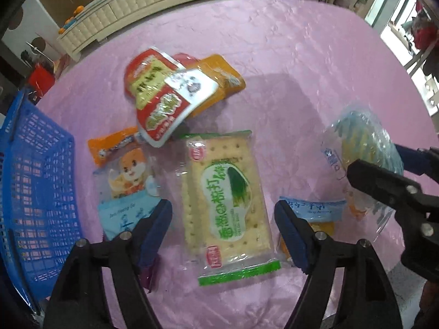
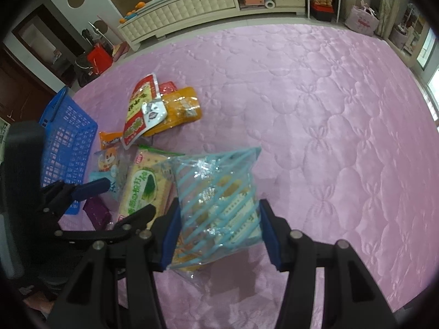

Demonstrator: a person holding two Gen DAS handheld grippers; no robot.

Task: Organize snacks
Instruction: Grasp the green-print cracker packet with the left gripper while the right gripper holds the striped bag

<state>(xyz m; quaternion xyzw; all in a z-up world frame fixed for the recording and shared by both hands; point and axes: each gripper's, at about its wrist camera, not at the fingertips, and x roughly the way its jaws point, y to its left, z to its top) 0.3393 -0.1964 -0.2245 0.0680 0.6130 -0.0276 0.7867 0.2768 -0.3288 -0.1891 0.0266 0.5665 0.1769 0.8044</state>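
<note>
- Daylight enters from windows [image 1: 395, 19] past the bed's right edge; they are blown out white.
- The pink bedspread [image 2: 315, 104] is evenly bright, with a soft sheen on its quilting.
- Faint shadows lie under the snack packets; glare glints on the striped clear bag [image 2: 216, 205].
- Both fisheye views bend straight lines strongly, with black corners.
- The left wrist view is slightly soft and blurred.

The pink surface [image 2: 329, 123] lies open to the right; snack packets [image 2: 162, 109] and a blue basket [image 2: 65, 148] crowd the left.
</note>
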